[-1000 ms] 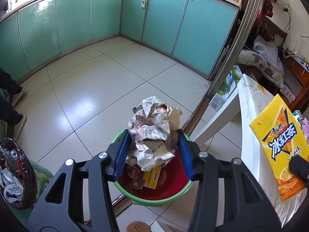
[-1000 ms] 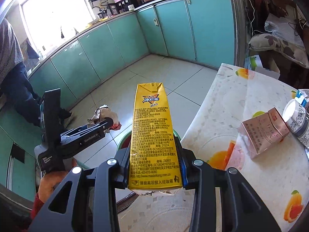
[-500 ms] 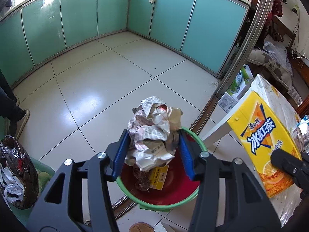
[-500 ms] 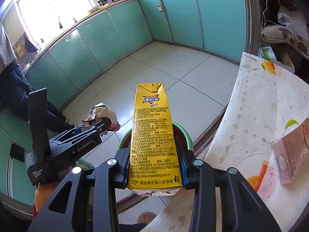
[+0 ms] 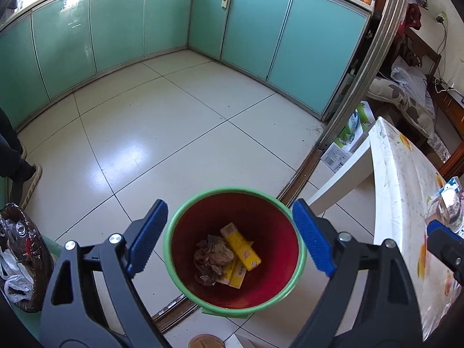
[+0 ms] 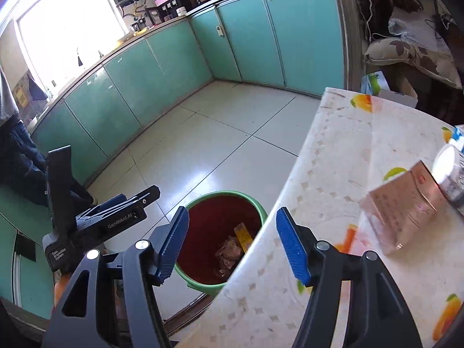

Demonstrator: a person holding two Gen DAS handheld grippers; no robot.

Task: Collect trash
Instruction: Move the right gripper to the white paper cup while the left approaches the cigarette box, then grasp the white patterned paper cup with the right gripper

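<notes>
A trash bin (image 5: 174, 249) with a green rim and red inside stands on the tiled floor beside the table. At its bottom lie a crumpled paper wad (image 5: 213, 256) and a yellow drink carton (image 5: 240, 246). My left gripper (image 5: 230, 240) hangs open right above the bin with nothing between its fingers. My right gripper (image 6: 232, 243) is open and empty too, over the table's edge, with the bin (image 6: 261, 207) and the carton (image 6: 243, 232) showing below it. The left gripper's body (image 6: 98, 220) appears at the left in the right wrist view.
A table with a fruit-print cloth (image 6: 362, 174) holds a pink box (image 6: 403, 206) and a white container (image 6: 449, 159). Teal cabinets (image 5: 116, 29) line the tiled floor. A person's legs (image 6: 17, 156) stand at the left. A dark bag (image 5: 20, 258) sits at lower left.
Both grippers have opened. The crumpled paper dropped from the left one and the yellow carton from the right one into the bin.
</notes>
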